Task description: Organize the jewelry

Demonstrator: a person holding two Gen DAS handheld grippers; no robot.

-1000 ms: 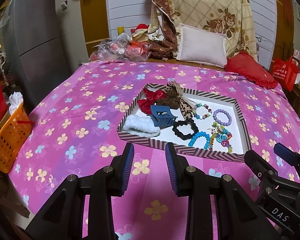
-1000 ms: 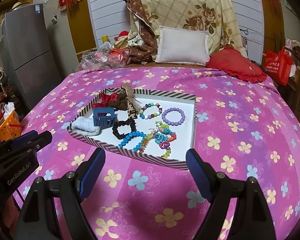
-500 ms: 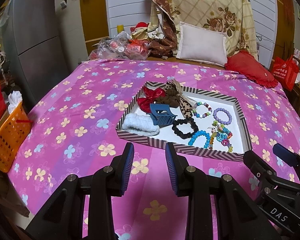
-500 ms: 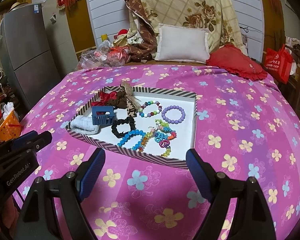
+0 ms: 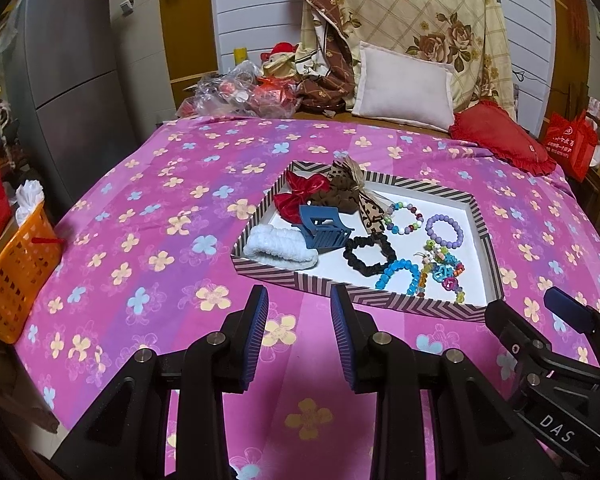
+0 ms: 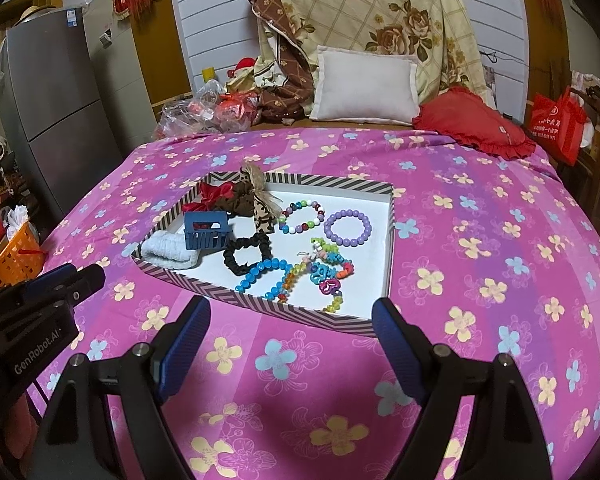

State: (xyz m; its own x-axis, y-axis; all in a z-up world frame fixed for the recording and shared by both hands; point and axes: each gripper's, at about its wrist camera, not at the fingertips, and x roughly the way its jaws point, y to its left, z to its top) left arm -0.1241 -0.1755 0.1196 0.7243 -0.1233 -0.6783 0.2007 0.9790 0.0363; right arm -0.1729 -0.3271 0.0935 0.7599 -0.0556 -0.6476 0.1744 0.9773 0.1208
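A shallow striped tray [image 5: 364, 298] [image 6: 260, 304] with a white floor lies on the pink flowered bedspread. In it are a blue claw clip [image 5: 326, 230] [image 6: 206, 234], a white scrunchie [image 5: 278, 250], a black scrunchie [image 5: 370, 254] [image 6: 247, 254], a red bow [image 5: 300, 196], a brown bow [image 5: 348, 194], a purple bead bracelet [image 5: 444, 230] [image 6: 347, 227], a blue bead bracelet [image 5: 400, 276] and other coloured bead bracelets [image 6: 302, 216]. My left gripper [image 5: 299, 332] hovers before the tray's near edge, open and holding nothing. My right gripper [image 6: 290, 344] stands wide open and holds nothing, just short of the tray's near corner.
An orange basket [image 5: 14, 276] hangs off the bed's left side beside a grey fridge [image 5: 72, 80]. A white pillow [image 5: 404, 86], a red cushion [image 5: 500, 140], a quilt and plastic bags [image 5: 236, 92] pile up at the head. A red bag [image 6: 556, 124] stands at the right.
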